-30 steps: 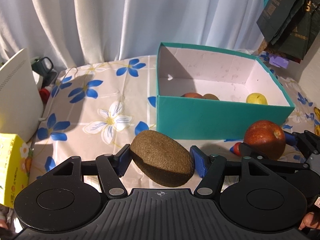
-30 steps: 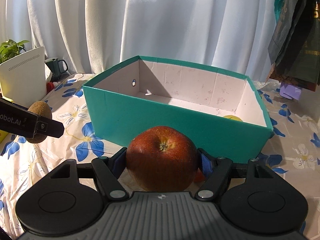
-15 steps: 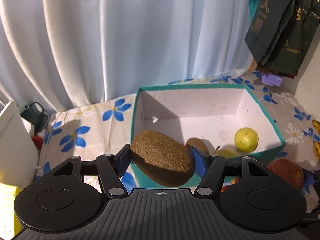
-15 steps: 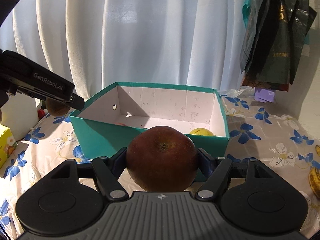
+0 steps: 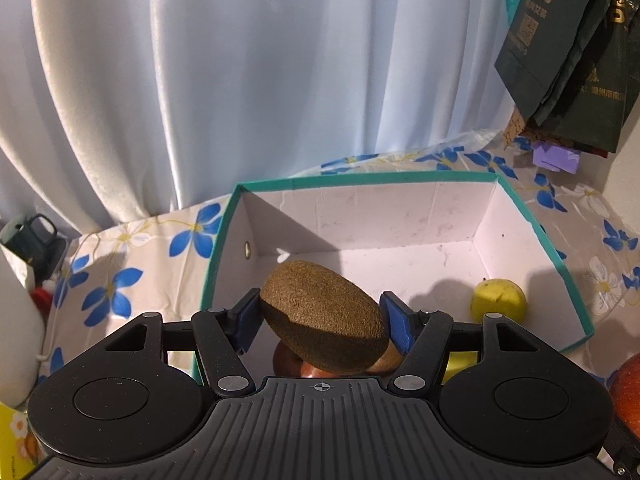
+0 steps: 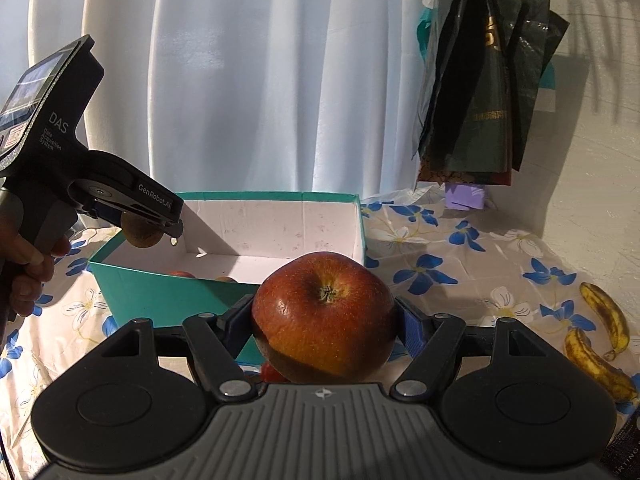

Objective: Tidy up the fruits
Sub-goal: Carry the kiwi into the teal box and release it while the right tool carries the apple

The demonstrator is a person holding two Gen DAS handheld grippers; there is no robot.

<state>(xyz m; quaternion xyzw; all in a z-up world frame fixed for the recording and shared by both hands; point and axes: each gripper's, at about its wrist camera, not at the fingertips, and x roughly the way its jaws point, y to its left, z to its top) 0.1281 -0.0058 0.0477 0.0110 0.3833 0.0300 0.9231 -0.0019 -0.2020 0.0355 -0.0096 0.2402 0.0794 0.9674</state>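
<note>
My left gripper is shut on a brown kiwi and holds it above the near left part of the teal box. Inside the box lie a yellow-green fruit, a red apple and another kiwi, partly hidden under mine. My right gripper is shut on a red apple, held in front of the box, to its right. The left gripper with its kiwi shows in the right wrist view over the box's left corner.
Two spotted bananas lie on the flowered tablecloth at the right. Dark bags hang at the back right. A white device and a dark mug stand at the left. White curtains hang behind.
My left gripper has risen and moved forward with the kiwi from the tablecloth to above the box's inside. My right gripper has lifted the apple and drawn back from the box.
</note>
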